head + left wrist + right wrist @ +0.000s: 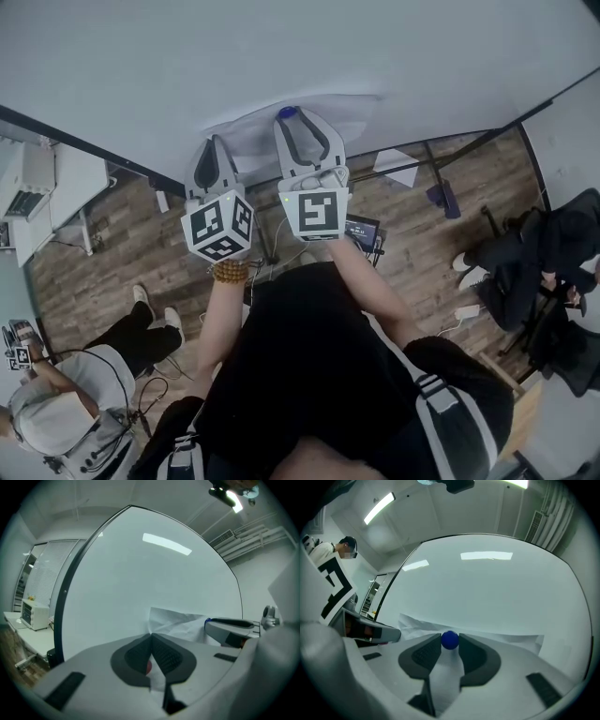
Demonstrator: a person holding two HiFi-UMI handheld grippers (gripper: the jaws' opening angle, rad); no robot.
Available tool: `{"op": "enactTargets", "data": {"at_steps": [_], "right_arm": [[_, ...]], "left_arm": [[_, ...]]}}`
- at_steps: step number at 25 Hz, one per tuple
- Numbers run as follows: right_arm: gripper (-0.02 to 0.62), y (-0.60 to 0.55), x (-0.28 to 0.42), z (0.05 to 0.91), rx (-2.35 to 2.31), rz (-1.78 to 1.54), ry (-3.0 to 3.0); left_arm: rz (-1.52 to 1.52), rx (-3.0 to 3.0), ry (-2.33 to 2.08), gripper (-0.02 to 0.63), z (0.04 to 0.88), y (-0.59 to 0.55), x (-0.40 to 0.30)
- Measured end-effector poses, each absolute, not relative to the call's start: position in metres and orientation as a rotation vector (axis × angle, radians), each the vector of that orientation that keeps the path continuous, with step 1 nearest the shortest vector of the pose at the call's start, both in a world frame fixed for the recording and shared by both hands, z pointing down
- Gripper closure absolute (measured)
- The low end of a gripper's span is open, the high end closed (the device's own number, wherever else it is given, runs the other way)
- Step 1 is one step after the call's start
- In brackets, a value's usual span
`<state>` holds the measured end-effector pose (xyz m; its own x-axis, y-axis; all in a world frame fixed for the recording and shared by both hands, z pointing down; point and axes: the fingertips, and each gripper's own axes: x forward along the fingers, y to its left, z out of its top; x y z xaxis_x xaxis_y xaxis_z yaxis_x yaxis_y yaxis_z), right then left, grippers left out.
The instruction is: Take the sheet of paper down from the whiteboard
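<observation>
Jaws: right gripper (pixel 450 643) clasps one blue magnet (pixel 450 639), left gripper (pixel 151 637) one sheet (pixel 180 623).

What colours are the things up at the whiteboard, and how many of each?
Blue: 1, the round magnet.
Red: 1, a small red piece, maybe another magnet.
White: 1, the sheet of paper.
Total: 3.

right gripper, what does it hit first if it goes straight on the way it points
The blue magnet, already between the fingers of the right gripper. Right behind it lie the sheet of paper and whiteboard, so probably no free travel.
</observation>
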<state>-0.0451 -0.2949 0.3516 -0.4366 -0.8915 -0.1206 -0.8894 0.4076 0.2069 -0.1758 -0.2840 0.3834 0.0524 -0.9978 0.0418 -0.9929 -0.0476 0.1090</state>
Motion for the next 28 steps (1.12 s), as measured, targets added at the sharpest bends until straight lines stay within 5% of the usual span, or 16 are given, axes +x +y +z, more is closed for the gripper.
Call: {"op": "enactTargets", "data": {"at_steps": [28], "right_arm": [[0.479,-0.262,-0.044,0.350,1.605,-0.443,-2.627]], "left_arm": [[-0.086,2.196,-2.081,0.595,0.389,-0.291,-0.181]]}}
